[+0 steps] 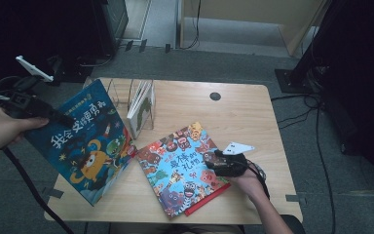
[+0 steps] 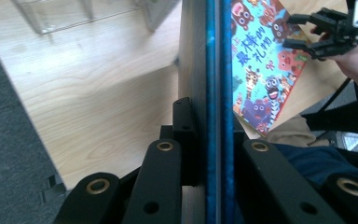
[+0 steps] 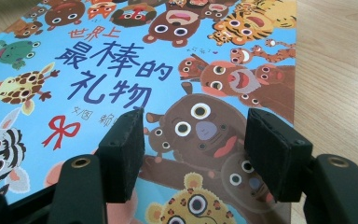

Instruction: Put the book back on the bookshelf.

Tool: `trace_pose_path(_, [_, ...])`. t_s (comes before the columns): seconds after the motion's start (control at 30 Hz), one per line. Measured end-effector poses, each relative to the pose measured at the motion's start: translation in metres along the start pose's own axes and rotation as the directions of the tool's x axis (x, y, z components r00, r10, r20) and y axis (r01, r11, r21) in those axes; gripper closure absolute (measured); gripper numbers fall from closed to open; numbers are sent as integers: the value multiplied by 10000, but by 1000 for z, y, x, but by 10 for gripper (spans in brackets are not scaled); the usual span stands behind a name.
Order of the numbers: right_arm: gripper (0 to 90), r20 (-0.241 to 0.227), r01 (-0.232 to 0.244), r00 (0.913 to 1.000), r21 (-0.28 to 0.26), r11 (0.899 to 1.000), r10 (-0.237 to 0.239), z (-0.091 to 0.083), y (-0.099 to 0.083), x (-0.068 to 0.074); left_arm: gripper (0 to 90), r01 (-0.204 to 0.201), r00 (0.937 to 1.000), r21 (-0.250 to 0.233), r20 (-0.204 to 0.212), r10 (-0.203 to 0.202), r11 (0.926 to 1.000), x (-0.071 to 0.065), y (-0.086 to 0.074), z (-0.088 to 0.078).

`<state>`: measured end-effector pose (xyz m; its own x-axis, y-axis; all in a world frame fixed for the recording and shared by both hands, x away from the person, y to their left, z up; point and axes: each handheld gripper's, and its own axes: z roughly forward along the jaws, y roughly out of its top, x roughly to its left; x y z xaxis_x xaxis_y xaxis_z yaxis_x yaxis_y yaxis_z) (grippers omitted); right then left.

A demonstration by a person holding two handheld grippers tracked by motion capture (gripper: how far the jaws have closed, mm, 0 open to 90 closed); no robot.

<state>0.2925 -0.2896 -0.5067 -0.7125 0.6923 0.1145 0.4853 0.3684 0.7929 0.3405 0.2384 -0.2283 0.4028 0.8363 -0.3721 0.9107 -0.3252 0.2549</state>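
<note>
Overhead, I see: left gripper [image 1: 53,116] lifting the dark blue book [image 1: 85,141] tilted off the table's [image 1: 243,112] left edge.
Left gripper view: jaws clamped on its spine.
Right gripper view: right gripper [image 3: 193,154], jaws apart over the animal book [image 3: 121,60], nothing pinched.

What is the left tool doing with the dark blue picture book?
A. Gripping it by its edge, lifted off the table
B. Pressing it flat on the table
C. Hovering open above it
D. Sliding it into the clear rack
A: the left tool has its jaws clamped on the edge of the dark blue picture book, which is tilted up above the table.
</note>
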Motion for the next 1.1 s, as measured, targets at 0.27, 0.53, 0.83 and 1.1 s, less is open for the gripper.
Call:
trace_pose_path(0.27, [383, 3, 24, 10000, -13, 10000, -24, 0, 0, 0, 833, 572, 9982, -401, -139, -578, 9976, 23, -13, -11])
trace_pose_path(0.53, [384, 4, 55, 10000, -60, 10000, -55, 1, 0, 0, 833, 1145, 9918, -696, -496, -1180, 9910, 43, -17, -25])
trace_pose_path(0.83, [384, -13, 51, 10000, -80, 10000, -51, 1, 0, -1, 834, 1603, 9825, -997, -796, -1685, 9820, 56, -5, -32])
trace_pose_path(1.1, [386, -10, 60, 10000, -82, 9999, -60, 1, 0, -1, 834, 1830, 9752, -1199, -1037, -1956, 9758, 61, 12, -31])
